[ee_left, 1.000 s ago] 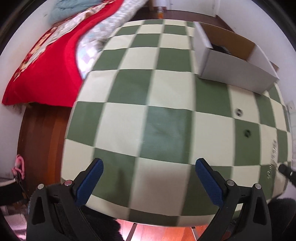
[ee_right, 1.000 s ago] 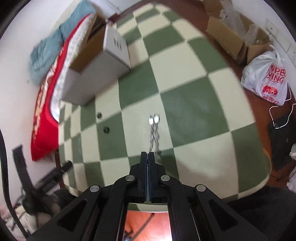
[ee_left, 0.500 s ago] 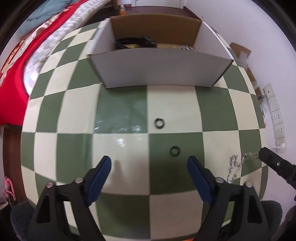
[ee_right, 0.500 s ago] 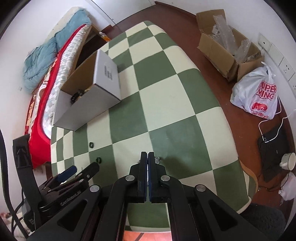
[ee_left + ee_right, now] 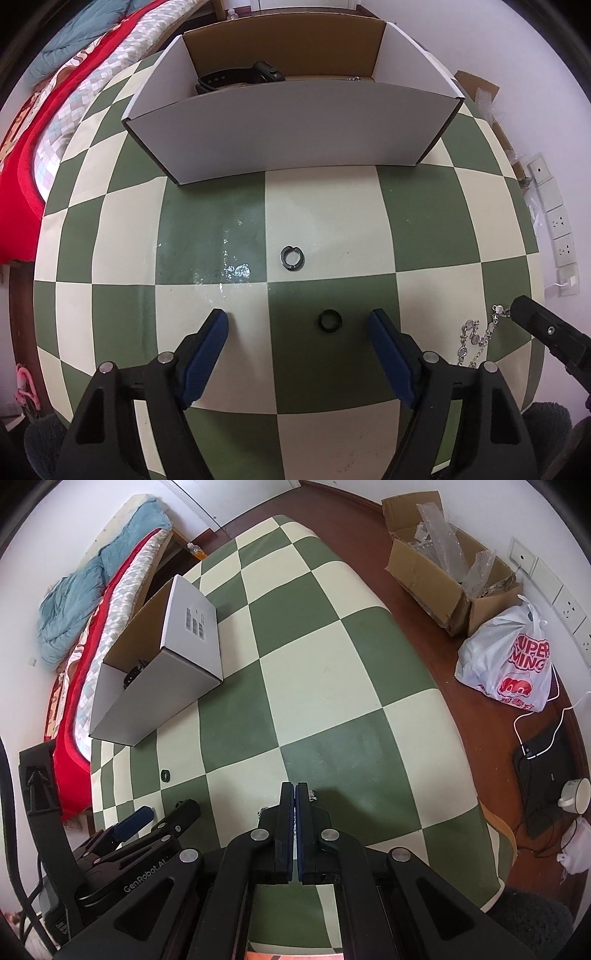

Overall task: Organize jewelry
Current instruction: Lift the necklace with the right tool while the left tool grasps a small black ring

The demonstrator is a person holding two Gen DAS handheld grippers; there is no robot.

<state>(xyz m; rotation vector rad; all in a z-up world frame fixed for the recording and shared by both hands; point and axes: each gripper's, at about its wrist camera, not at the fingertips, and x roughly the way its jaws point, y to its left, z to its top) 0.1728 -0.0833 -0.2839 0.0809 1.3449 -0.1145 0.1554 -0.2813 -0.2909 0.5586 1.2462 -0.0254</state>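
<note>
My left gripper [image 5: 299, 326] is open over the green-and-cream checked table [image 5: 424, 221]. A small black ring [image 5: 330, 320] lies between its blue pads. A second black ring [image 5: 291, 257] lies a little farther on. Behind them stands an open white box [image 5: 291, 122] holding a black watch [image 5: 240, 75]. To the right, my right gripper [image 5: 517, 312] is shut on the end of a silver chain [image 5: 476, 338], which trails onto the cloth. In the right wrist view my right gripper [image 5: 294, 788] is shut, and bits of the chain [image 5: 313, 794] show beside the tips.
A bed with a red blanket [image 5: 22, 177] runs along the table's left side. On the floor to the right sit a cardboard box [image 5: 443, 579], a white plastic bag [image 5: 513, 664], a black device with cables [image 5: 546, 760] and a cup [image 5: 576, 794]. Wall sockets [image 5: 554, 221] lie beyond the table's right edge.
My left gripper has swung right and come closer, so the box and both rings now lie ahead of it. My right gripper has drawn back and up with the chain.
</note>
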